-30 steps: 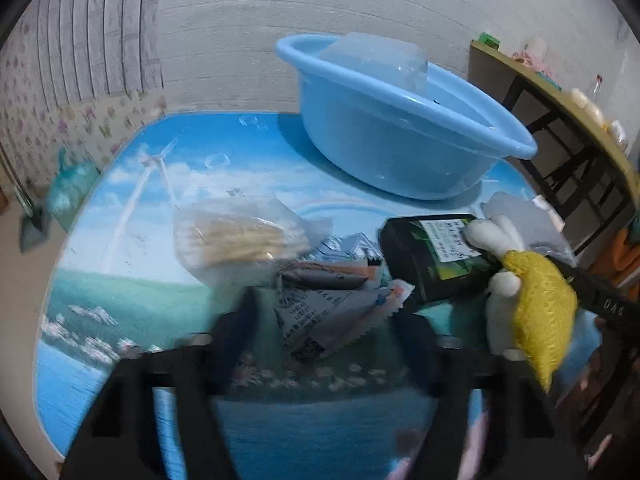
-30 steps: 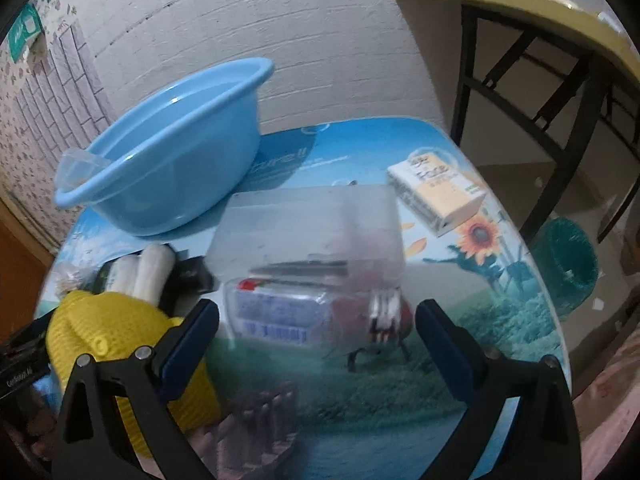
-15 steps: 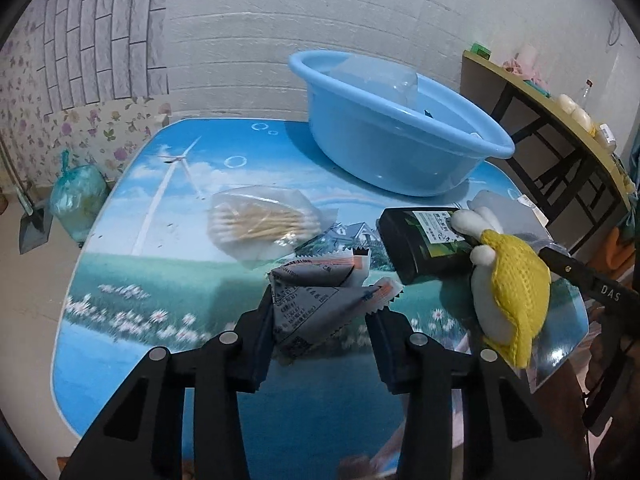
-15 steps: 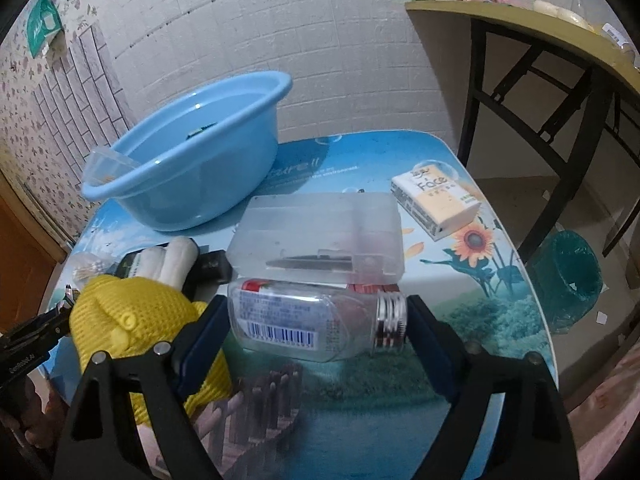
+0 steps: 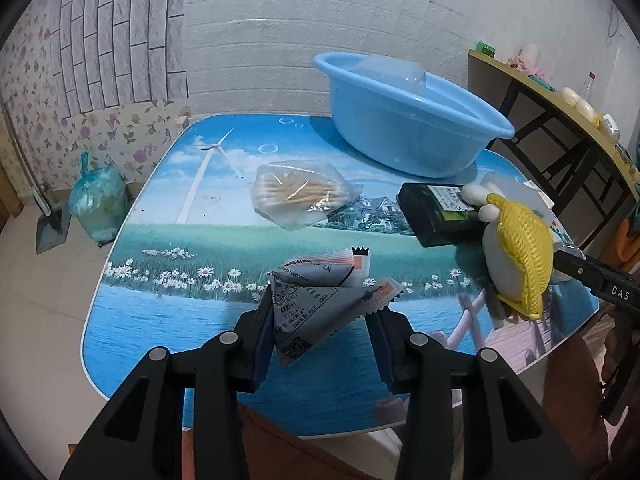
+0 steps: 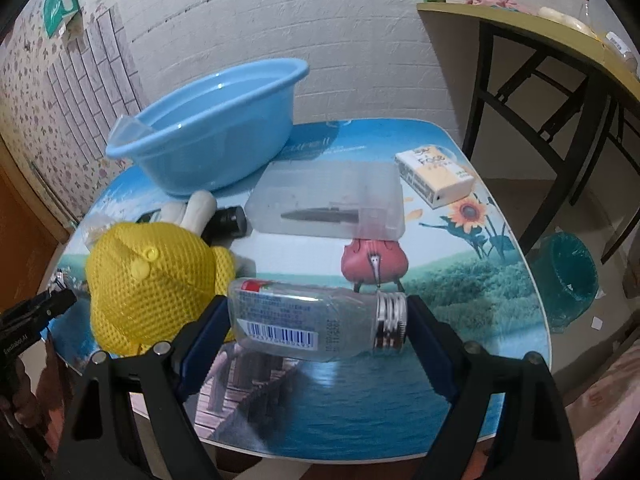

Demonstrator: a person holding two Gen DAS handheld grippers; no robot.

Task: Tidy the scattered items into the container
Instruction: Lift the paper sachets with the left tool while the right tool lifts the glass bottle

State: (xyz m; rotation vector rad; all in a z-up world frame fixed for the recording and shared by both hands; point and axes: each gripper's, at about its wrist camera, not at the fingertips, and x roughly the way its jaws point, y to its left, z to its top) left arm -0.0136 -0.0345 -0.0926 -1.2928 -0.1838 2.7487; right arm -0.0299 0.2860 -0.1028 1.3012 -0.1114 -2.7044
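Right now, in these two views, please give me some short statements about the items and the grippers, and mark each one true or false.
1. The left gripper holds the sachets between its fingers. True.
2. The bottle stands upright on the table. False: it lies sideways, cap to the right, between the right gripper's fingers.
3. The tissue pack is inside the basin. False: it lies on the table, right of the clear box.
4. The bag of swabs lies on the table outside the basin. True.
5. The yellow toy is right of the bottle. False: it is to its left.
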